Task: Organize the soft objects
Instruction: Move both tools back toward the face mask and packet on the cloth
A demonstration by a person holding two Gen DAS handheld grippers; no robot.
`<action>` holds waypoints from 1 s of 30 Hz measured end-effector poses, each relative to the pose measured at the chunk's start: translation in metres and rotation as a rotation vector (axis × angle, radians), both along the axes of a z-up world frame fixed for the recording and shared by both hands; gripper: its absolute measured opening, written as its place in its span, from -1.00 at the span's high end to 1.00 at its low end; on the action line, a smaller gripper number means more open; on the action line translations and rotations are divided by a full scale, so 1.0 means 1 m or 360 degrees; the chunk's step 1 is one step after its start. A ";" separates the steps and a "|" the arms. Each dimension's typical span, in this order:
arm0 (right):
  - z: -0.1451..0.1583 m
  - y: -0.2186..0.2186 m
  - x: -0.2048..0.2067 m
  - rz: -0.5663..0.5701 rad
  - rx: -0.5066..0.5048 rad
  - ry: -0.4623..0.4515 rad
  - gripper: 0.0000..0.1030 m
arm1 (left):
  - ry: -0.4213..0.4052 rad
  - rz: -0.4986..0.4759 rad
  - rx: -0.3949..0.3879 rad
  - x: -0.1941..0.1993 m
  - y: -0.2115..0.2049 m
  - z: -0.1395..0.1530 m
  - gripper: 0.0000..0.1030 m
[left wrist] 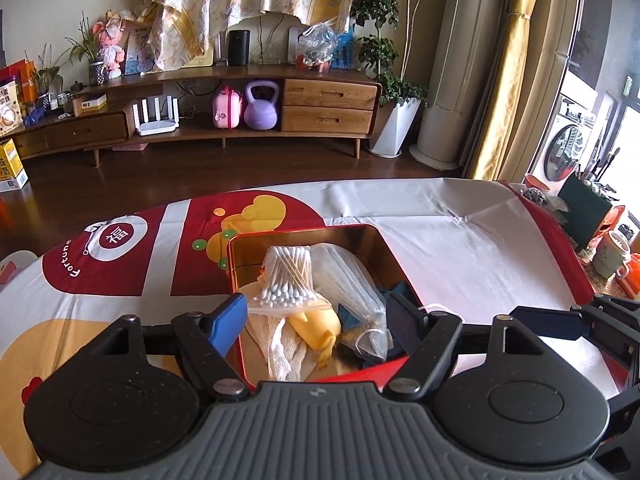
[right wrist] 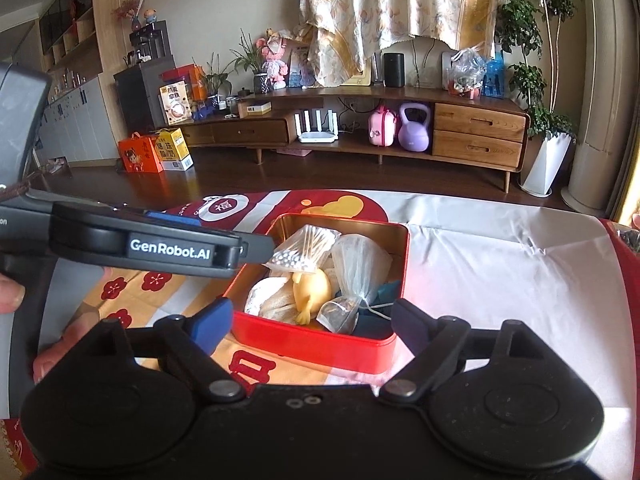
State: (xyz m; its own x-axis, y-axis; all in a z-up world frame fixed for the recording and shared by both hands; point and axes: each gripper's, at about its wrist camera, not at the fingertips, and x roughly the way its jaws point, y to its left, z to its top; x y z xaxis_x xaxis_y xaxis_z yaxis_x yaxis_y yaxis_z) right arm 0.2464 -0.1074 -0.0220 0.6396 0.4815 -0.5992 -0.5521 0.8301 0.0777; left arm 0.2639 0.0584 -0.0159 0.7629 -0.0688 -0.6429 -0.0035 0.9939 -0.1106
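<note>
The left gripper [left wrist: 316, 320] hangs directly over the near edge of the red tin [left wrist: 236, 264], jaws spread wide and empty, its fingers straddling the bag of cotton swabs [left wrist: 286, 276], whose long axis runs away from the gripper toward the tin's far wall. The right gripper [right wrist: 312, 320], equally wide and empty, sits just short of the tin's near wall, so the left looks nearer. Yellow toy [left wrist: 316, 326] and mesh pouches [right wrist: 358, 264] lie beside the swabs.

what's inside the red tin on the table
The red tin holds a bag of cotton swabs, a clear mesh pouch, a yellow rubber duck, white cloth and dark blue fabric. Anything beneath that pile is covered.
</note>
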 end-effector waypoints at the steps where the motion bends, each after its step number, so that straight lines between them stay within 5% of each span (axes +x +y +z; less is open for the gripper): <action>1: 0.001 -0.002 -0.003 -0.0002 0.0000 -0.0005 -0.72 | -0.0008 -0.0006 -0.0005 -0.006 -0.001 0.002 -0.54; 19: 0.013 -0.041 -0.054 -0.0038 0.0076 -0.0065 -0.97 | -0.0035 -0.0019 -0.0012 -0.073 -0.021 0.019 -0.69; 22: 0.012 -0.048 -0.061 -0.0055 0.0096 -0.0058 -0.98 | -0.0021 0.0002 0.0017 -0.083 -0.023 0.016 -0.90; 30: 0.007 -0.063 -0.079 -0.0112 0.0104 -0.0058 -0.98 | 0.0004 0.0006 -0.0094 -0.108 -0.018 0.008 -0.99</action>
State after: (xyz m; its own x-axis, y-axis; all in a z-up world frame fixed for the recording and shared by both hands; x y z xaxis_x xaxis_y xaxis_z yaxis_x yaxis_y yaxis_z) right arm 0.1676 -0.1701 -0.0146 0.6942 0.4719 -0.5435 -0.4959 0.8609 0.1140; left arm 0.1559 0.0399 -0.0076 0.7617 -0.1041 -0.6395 -0.0074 0.9855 -0.1693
